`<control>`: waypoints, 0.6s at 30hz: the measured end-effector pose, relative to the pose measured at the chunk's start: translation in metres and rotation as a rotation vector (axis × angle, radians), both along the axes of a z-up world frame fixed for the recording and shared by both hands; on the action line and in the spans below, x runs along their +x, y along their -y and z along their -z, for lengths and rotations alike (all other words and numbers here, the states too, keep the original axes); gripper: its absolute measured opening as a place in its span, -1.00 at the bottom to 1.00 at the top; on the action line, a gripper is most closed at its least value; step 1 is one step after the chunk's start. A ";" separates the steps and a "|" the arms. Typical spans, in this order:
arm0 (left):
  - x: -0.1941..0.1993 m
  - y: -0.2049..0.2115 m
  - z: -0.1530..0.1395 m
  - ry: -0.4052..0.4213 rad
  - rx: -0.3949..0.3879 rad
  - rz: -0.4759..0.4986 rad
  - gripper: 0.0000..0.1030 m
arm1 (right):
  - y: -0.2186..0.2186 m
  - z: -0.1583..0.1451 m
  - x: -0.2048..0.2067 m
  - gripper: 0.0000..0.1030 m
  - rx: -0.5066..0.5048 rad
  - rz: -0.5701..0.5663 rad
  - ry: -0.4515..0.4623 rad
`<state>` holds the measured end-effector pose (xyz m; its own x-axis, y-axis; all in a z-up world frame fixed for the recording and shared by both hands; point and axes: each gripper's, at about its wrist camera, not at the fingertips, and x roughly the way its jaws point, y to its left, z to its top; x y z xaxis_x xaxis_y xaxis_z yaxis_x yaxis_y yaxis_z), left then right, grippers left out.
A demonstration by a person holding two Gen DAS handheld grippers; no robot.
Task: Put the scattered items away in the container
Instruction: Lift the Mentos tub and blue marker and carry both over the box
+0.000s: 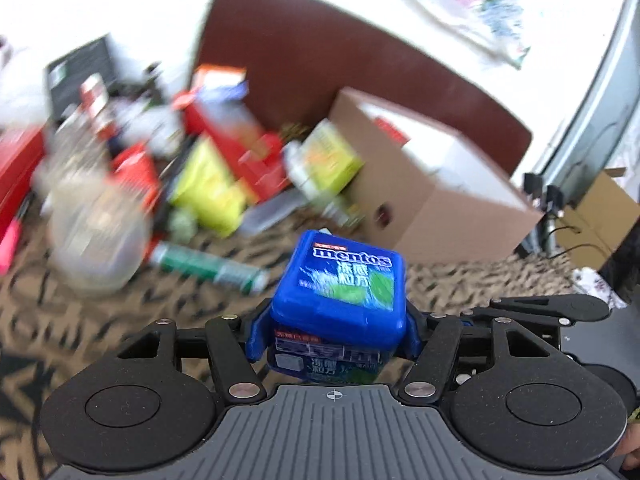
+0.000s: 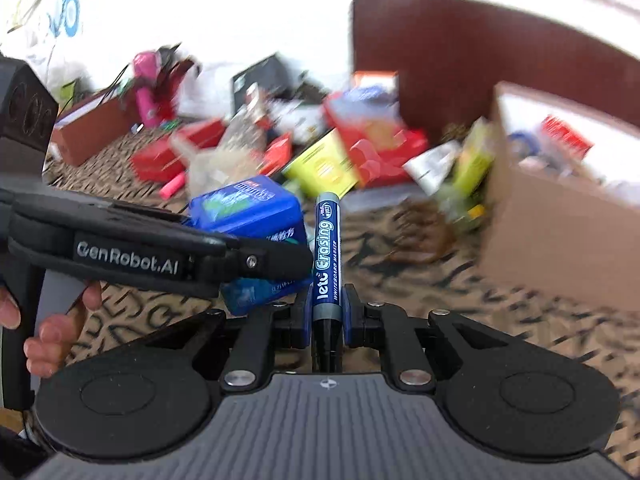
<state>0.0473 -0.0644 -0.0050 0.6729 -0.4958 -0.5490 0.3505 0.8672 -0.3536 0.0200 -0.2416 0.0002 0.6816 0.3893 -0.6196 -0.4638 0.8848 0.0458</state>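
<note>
My left gripper (image 1: 334, 334) is shut on a blue Mentos box (image 1: 342, 288) and holds it above the patterned cloth. The same box (image 2: 250, 216) shows in the right wrist view, held by the left gripper (image 2: 276, 260) at the left. My right gripper (image 2: 327, 312) is shut on a blue whiteboard marker (image 2: 328, 248) that points forward. The cardboard box (image 1: 424, 184) stands ahead and right of the left gripper, open at the top, and sits at the right in the right wrist view (image 2: 560, 216), with some items inside.
A blurred heap of scattered packets, red boxes and a yellow pack (image 1: 208, 184) lies on the cloth. A clear jar (image 1: 96, 236) and a green tube (image 1: 208, 268) lie at the left. A brown chair back (image 1: 320, 60) stands behind.
</note>
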 end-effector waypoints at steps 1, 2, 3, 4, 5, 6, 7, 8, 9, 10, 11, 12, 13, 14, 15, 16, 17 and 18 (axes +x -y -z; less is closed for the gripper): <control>0.005 0.007 -0.008 0.024 -0.002 0.014 0.18 | 0.006 -0.006 0.002 -0.67 -0.008 0.013 0.019; 0.011 0.015 -0.016 0.047 -0.006 0.028 0.16 | 0.012 -0.012 0.004 -0.67 -0.016 0.027 0.037; 0.017 0.022 -0.024 0.065 -0.015 0.040 0.12 | 0.019 -0.019 0.006 -0.67 -0.021 0.042 0.054; 0.024 0.030 -0.032 0.080 -0.024 0.051 0.12 | 0.026 -0.026 0.010 -0.67 -0.025 0.057 0.067; 0.030 0.038 -0.040 0.096 -0.030 0.059 0.11 | 0.033 -0.032 0.013 -0.67 -0.026 0.069 0.078; 0.035 0.048 -0.048 0.114 -0.030 0.069 0.11 | 0.040 -0.038 0.017 -0.67 -0.026 0.082 0.091; 0.041 0.058 -0.056 0.135 -0.025 0.084 0.11 | 0.046 -0.044 0.020 -0.67 -0.033 0.095 0.105; 0.046 0.069 -0.063 0.154 -0.021 0.100 0.11 | 0.052 -0.050 0.024 -0.67 -0.045 0.108 0.120; 0.050 0.079 -0.069 0.168 -0.020 0.115 0.11 | 0.059 -0.055 0.028 -0.67 -0.058 0.123 0.134; 0.056 0.089 -0.075 0.178 -0.024 0.132 0.11 | 0.066 -0.060 0.033 -0.67 -0.068 0.136 0.144; 0.063 0.099 -0.079 0.182 -0.031 0.148 0.11 | 0.073 -0.064 0.039 -0.67 -0.072 0.147 0.147; 0.071 0.108 -0.083 0.179 -0.038 0.160 0.11 | 0.081 -0.067 0.045 -0.67 -0.072 0.159 0.148; 0.080 0.118 -0.087 0.172 -0.045 0.167 0.11 | 0.089 -0.069 0.052 -0.67 -0.075 0.174 0.149; 0.089 0.126 -0.089 0.163 -0.049 0.170 0.11 | 0.097 -0.071 0.059 -0.67 -0.085 0.192 0.151; 0.098 0.135 -0.090 0.153 -0.050 0.170 0.11 | 0.105 -0.073 0.066 -0.67 -0.100 0.212 0.155; 0.108 0.144 -0.090 0.143 -0.046 0.169 0.11 | 0.112 -0.073 0.073 -0.67 -0.113 0.233 0.156; 0.116 0.152 -0.089 0.136 -0.040 0.171 0.11 | 0.120 -0.073 0.080 -0.67 -0.121 0.251 0.154; 0.124 0.160 -0.087 0.127 -0.032 0.173 0.11 | 0.129 -0.072 0.087 -0.67 -0.127 0.269 0.149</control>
<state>0.1712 -0.2244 0.0825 0.6393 -0.6256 -0.4472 0.5367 0.7795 -0.3231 0.1071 -0.3704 0.0719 0.8364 0.1090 -0.5372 -0.2060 0.9707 -0.1238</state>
